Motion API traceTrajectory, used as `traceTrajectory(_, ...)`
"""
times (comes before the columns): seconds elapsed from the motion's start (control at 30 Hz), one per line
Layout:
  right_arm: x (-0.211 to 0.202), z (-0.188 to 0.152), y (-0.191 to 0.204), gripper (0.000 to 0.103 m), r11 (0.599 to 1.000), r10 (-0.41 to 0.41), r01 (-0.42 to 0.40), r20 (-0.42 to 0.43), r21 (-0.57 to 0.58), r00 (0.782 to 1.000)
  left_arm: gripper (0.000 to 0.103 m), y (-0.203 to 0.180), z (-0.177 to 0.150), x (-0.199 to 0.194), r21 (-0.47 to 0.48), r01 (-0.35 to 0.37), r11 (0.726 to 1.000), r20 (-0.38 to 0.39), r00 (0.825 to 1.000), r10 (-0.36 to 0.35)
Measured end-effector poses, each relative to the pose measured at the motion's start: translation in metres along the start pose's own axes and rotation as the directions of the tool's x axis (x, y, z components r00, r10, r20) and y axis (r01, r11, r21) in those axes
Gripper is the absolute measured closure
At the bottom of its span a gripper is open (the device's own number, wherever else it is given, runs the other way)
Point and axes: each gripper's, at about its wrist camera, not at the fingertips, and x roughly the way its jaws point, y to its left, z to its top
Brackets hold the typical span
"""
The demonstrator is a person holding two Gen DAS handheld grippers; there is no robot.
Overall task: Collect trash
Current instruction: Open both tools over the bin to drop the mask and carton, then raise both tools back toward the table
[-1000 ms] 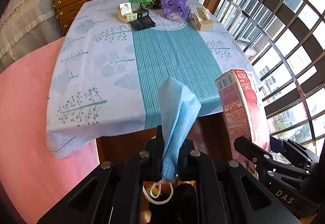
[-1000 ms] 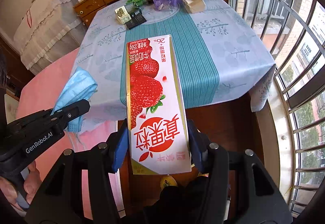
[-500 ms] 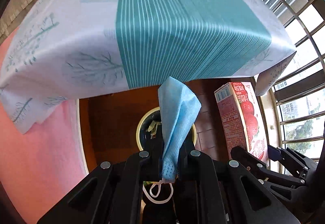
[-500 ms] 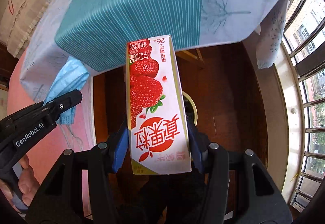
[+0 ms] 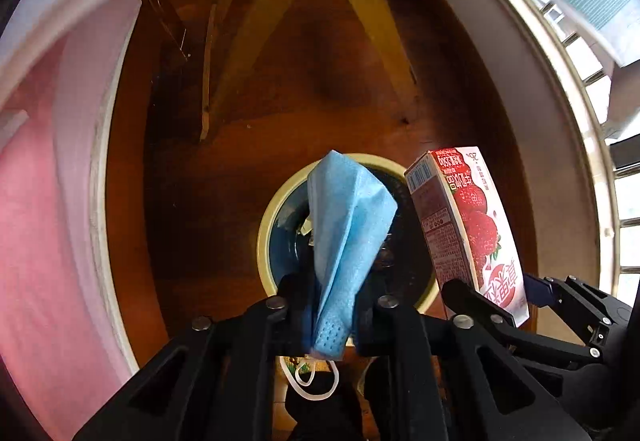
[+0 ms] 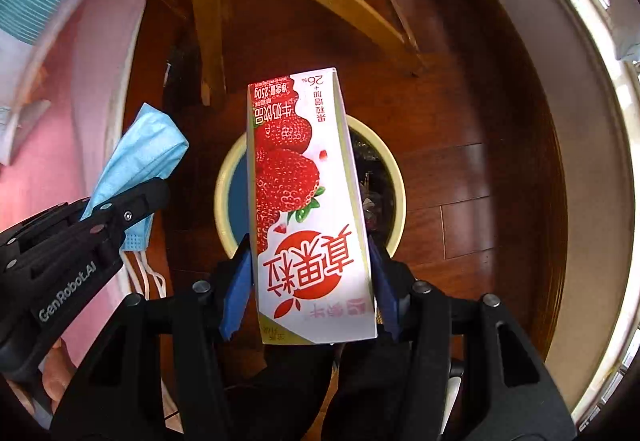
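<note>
Both grippers point down over a yellow-rimmed bin (image 5: 266,225) on the wooden floor (image 6: 460,169); the left gripper (image 5: 330,297) has a blue face mask (image 5: 348,225) between its opening jaws, pads barely clear of it; the right gripper (image 6: 310,281) clamps a strawberry milk carton (image 6: 304,201) upright above the bin's mouth, beside the mask.

Daylight from the window (image 5: 624,201) glares at my right; the floor (image 5: 280,121) lies dim, edges warped and smeared.
</note>
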Motion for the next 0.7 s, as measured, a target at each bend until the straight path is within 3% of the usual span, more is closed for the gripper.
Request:
traceTrajectory(0.03,0.010,0.000,-0.002,0.052,1.000,0.004,-0.004,-0.005,0.001,1.000,0.058,0.001,-0.001,0.009,-0.003,0.008,1.000,0.001,1.000,-0.008)
traceTrajectory(0.07,0.021,0.000,-0.006,0.051,1.000,0.011,-0.011,-0.015,0.007,1.000,0.045,0.001,-0.002,0.018,-0.007,0.012,1.000,0.006,1.000,-0.012)
traceTrajectory(0.1,0.031,-0.002,-0.010,0.051,1.000,0.019,-0.019,-0.028,0.014,0.999,0.023,0.002,-0.004,0.025,-0.015,0.018,1.000,0.017,1.000,-0.018)
traceTrajectory(0.13,0.039,-0.004,-0.015,0.051,1.000,0.020,-0.020,-0.038,0.017,0.999,0.015,0.005,-0.005,0.031,-0.023,0.020,1.000,0.028,0.999,-0.019)
traceTrajectory(0.23,0.060,-0.005,-0.024,0.040,1.000,0.007,-0.006,-0.028,0.011,1.000,0.015,0.011,-0.005,0.049,-0.045,0.003,0.999,0.040,0.999,-0.001)
traceTrajectory(0.37,0.073,-0.006,-0.024,0.032,1.000,-0.002,0.002,-0.003,0.014,1.000,0.015,0.024,0.000,0.064,-0.075,-0.033,0.997,0.026,0.999,0.035)
traceTrajectory(0.7,0.065,0.007,-0.026,0.029,0.998,-0.019,0.018,0.023,0.059,1.000,0.015,0.040,0.008,0.059,-0.099,-0.045,0.994,0.047,0.998,0.050)
